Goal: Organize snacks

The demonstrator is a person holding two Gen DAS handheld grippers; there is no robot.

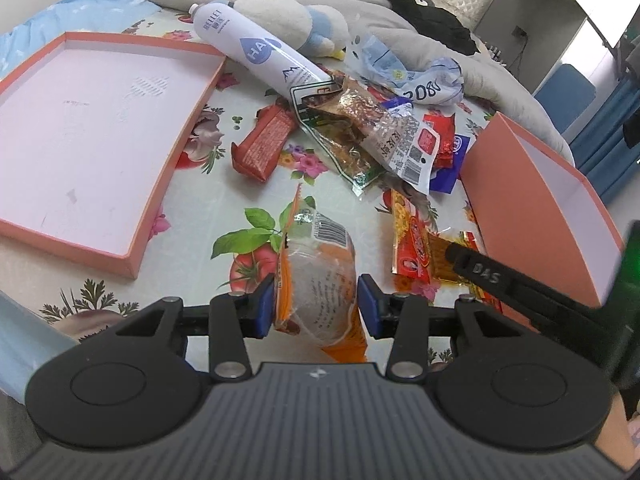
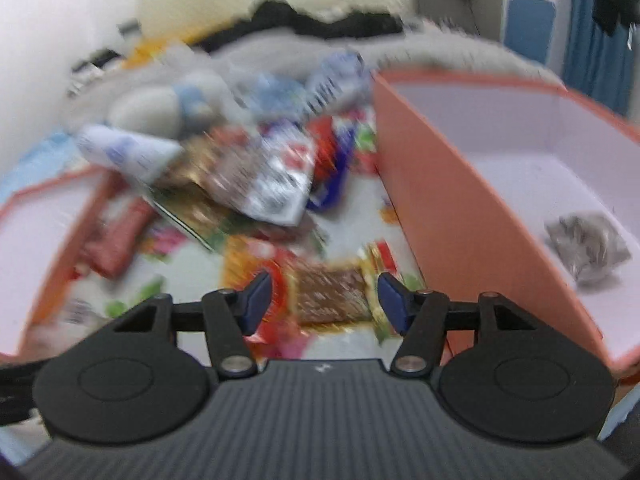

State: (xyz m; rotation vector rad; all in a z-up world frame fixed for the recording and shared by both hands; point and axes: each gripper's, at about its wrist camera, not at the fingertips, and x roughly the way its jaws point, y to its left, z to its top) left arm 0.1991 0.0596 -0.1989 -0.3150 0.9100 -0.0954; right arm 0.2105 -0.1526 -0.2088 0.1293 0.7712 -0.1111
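Two grippers are in my hands, and both stand with their jaws apart. My left gripper [image 1: 316, 306] has an orange snack packet [image 1: 318, 280] between its blue pads, which seem to touch its sides or nearly so; I cannot tell if they press it yet. I judge this packet light, soft and crinkly, with a slippery film, so I should take it across the puffed middle, not at the thin sealed edge. My right gripper [image 2: 324, 300] hovers, blurred, above a brown and gold packet [image 2: 332, 294] that lies flat on the flowered sheet [image 1: 188, 216]; flat means little to pinch. At 12 o'clock from my left gripper lies a heap of other packets [image 1: 380, 136], with a red bar [image 1: 264, 144] at 11 o'clock and a white bottle [image 1: 260, 52] farther behind. The shallow lid [image 1: 80, 120] is at 10 o'clock, and the deep orange box [image 2: 472, 200] at 2 o'clock, holding one grey packet [image 2: 588, 246]. Its tall near wall stands in the way, so I judge the snack must go up and over.
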